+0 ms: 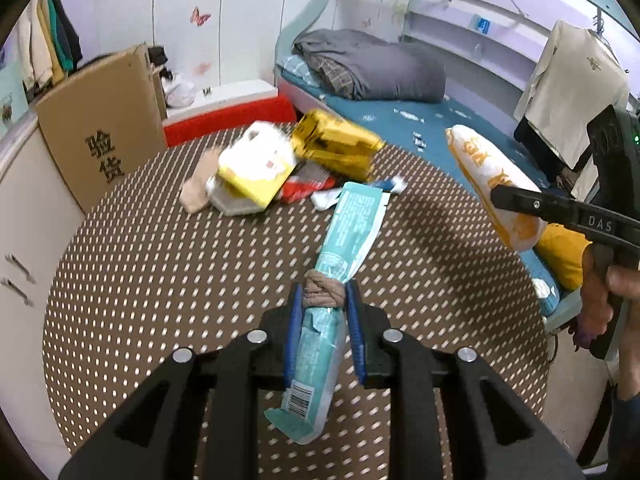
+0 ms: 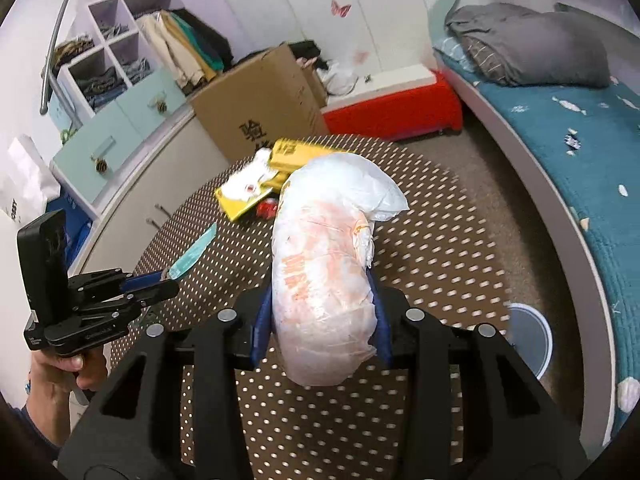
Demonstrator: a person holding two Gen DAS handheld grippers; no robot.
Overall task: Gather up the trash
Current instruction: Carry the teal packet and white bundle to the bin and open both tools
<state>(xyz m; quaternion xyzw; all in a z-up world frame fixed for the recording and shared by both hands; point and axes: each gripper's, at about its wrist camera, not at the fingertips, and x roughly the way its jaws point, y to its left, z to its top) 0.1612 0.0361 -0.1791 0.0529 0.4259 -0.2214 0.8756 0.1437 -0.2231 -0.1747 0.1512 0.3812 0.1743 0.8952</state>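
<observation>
From the left wrist view, the left hand-held gripper was clenched on a long teal wrapper, pinching it about the middle where a bit of beige band was wound round it, so both ends hung free above the dotted desk. That looked like a carrying grip: the piece was off the surface, ready to go to a bin. At the far side of the desk lay the remaining heap, a gold packet leaning over a white and yellow box, with red and white scraps beneath. At the right, the right hand-held gripper held a white and orange bag aloft.

From the right wrist view, that bag bulged between the blue pads, grasped around its belly, presumably because it was too plump to take by an edge. A round white bin stood on the floor to the right of the desk, near the bed, likely the place for both loads.
</observation>
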